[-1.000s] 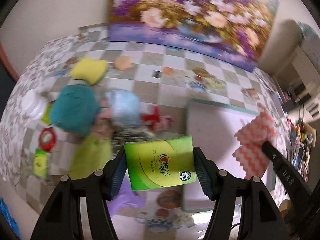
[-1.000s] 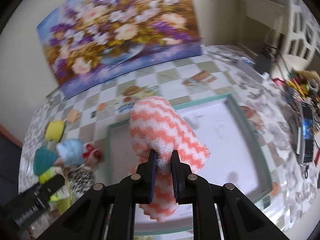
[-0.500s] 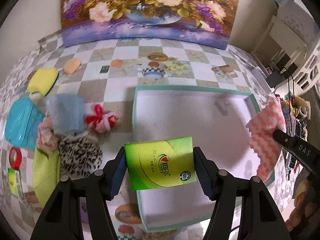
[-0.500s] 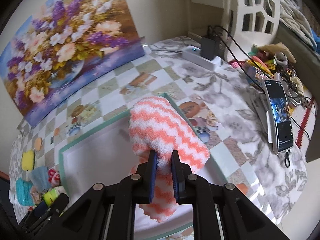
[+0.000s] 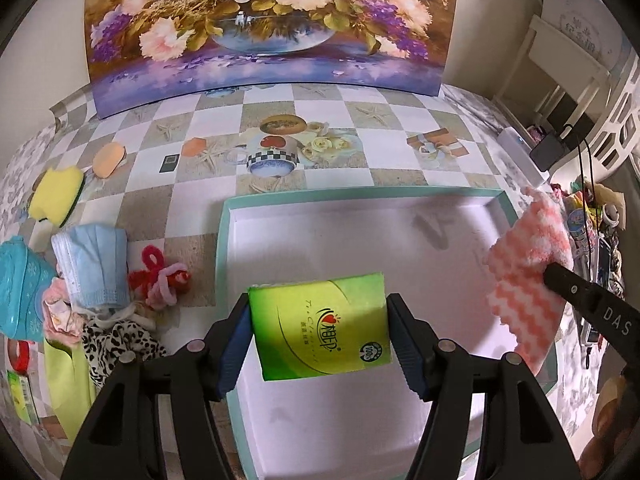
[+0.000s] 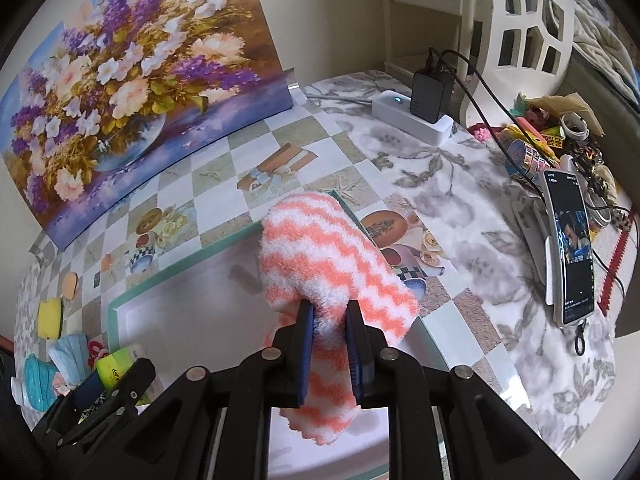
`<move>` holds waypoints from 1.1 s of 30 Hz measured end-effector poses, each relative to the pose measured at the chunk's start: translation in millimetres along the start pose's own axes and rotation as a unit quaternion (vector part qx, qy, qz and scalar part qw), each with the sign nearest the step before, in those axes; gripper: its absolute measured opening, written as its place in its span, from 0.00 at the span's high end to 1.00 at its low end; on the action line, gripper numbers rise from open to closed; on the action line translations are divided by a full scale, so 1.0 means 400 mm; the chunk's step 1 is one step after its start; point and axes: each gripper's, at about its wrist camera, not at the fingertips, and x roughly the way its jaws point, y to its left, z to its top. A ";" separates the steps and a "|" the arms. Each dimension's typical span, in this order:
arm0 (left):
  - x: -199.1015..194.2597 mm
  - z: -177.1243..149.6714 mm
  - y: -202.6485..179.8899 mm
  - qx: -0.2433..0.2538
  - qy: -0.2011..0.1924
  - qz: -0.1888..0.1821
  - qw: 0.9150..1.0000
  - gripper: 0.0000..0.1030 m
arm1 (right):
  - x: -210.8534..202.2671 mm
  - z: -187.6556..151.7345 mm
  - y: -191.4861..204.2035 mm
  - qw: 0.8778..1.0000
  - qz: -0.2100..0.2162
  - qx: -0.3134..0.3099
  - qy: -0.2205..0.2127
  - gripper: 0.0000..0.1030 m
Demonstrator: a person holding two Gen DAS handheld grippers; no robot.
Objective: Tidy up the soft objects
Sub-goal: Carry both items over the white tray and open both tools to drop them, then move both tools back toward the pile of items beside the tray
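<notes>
My left gripper [image 5: 319, 305] is shut on a green tissue pack [image 5: 320, 332], held over the near left part of the white, teal-rimmed tray [image 5: 360, 194]. The right gripper [image 6: 330, 312] pinches an orange-and-white zigzag fluffy cloth [image 6: 332, 252] over the tray's [image 6: 192, 258] far right corner. Its jaws are opening slightly, with the cloth still pressed between the pads. In the left wrist view the cloth [image 5: 524, 264] hangs at the tray's right rim. The tissue pack [image 6: 116, 364] shows at the lower left of the right wrist view.
A pile lies left of the tray: blue face mask [image 5: 94, 268], red and pink pipe-cleaner bundle [image 5: 160, 280], leopard cloth [image 5: 116, 340], yellow sponge [image 5: 56, 196], teal item [image 5: 20, 288]. A flower painting [image 5: 264, 20] stands behind. A phone [image 6: 568, 248] and a power strip [image 6: 412, 116] sit right.
The left gripper carried the tissue pack from above the pile rightward over the tray and lower. The right gripper carried the cloth toward the tray's right corner.
</notes>
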 end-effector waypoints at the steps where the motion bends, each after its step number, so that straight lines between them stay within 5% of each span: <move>1: -0.004 0.000 0.001 0.000 -0.002 0.001 1.000 0.28 | -0.004 0.001 0.002 1.000 0.002 -0.001 -0.001 0.80; 4: -0.024 0.004 0.006 -0.003 -0.010 0.001 1.000 0.18 | -0.014 0.001 0.005 1.000 0.004 -0.002 -0.003 0.72; 16: -0.086 -0.012 0.101 -0.056 0.008 0.036 0.998 0.18 | -0.042 -0.024 0.042 0.999 -0.001 -0.036 0.010 0.39; 22: -0.111 -0.049 0.205 -0.111 0.018 0.067 0.991 0.07 | -0.035 -0.058 0.077 0.997 -0.008 -0.070 0.028 0.29; 30: -0.145 -0.095 0.318 -0.167 0.029 0.101 0.980 0.07 | -0.043 -0.103 0.126 0.992 -0.026 -0.121 0.026 0.04; 33: -0.164 -0.113 0.357 -0.180 0.029 0.115 0.976 0.07 | -0.048 -0.115 0.137 0.992 -0.020 -0.125 0.026 0.02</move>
